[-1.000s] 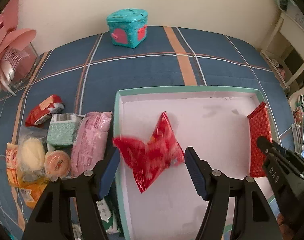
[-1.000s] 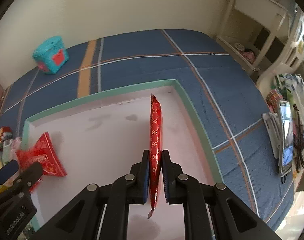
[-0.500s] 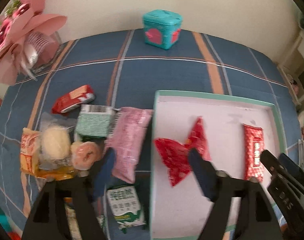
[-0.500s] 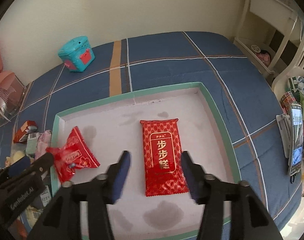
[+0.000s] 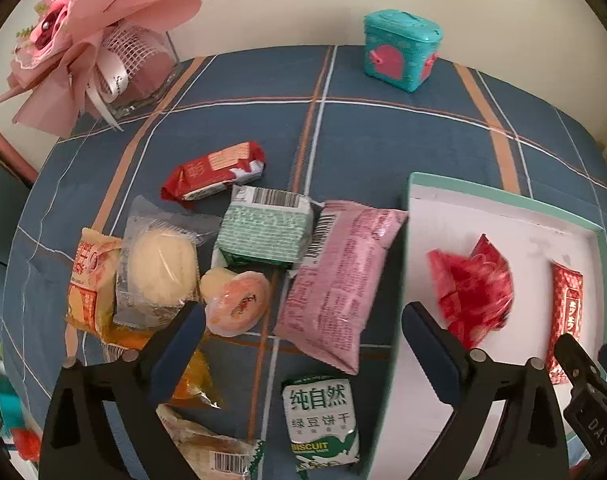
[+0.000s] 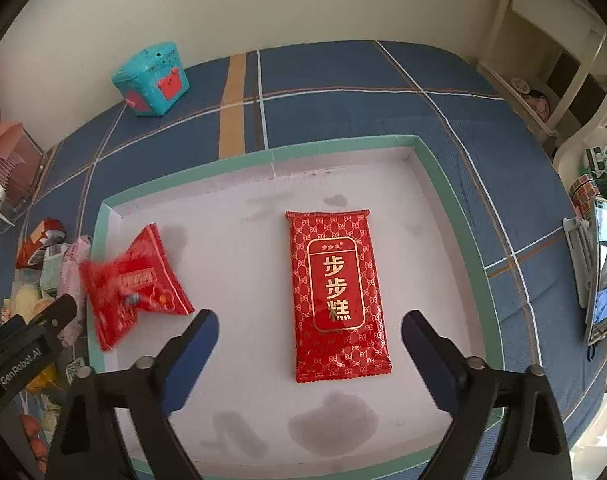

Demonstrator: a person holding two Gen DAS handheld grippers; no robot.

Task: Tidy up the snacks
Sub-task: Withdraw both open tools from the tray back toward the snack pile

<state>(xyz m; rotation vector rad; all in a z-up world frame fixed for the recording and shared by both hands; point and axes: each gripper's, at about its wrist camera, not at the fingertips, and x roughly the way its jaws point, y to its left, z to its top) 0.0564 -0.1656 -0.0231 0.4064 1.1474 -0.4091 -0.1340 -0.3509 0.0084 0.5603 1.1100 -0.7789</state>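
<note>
nearest me, the left gripper [image 5: 303, 344] hangs over the loose snacks on the blue checked cloth [image 5: 383, 140], its jaws opening wide with nothing pressed between them. under it lie a green biscuit pack [image 5: 323, 420] and a pink packet [image 5: 343, 276], the latter just beside the tray's rim [image 5: 503, 196]. the pink packet looks light, soft and slick; i'd judge a pinch across its narrow middle holds best, since the crimped ends would slip. the round jelly cup [image 5: 239, 304] looks stiffer and would need a wider bite.

the right gripper [image 6: 309, 340] hovers over the tray floor, its jaws also opening, with the flat red cake packet [image 6: 335, 292] lying loose between and beyond them, touched by neither pad. a crumpled red bag [image 6: 135, 280] rests near the tray's left wall.

further back, a teal box [image 5: 401, 54] stands by the wall.

only the left view shows the unsorted pile and the pink bouquet [image 5: 87, 28]; only the right view shows the tray's whole floor and the shelves [image 6: 543, 60] beyond.
</note>
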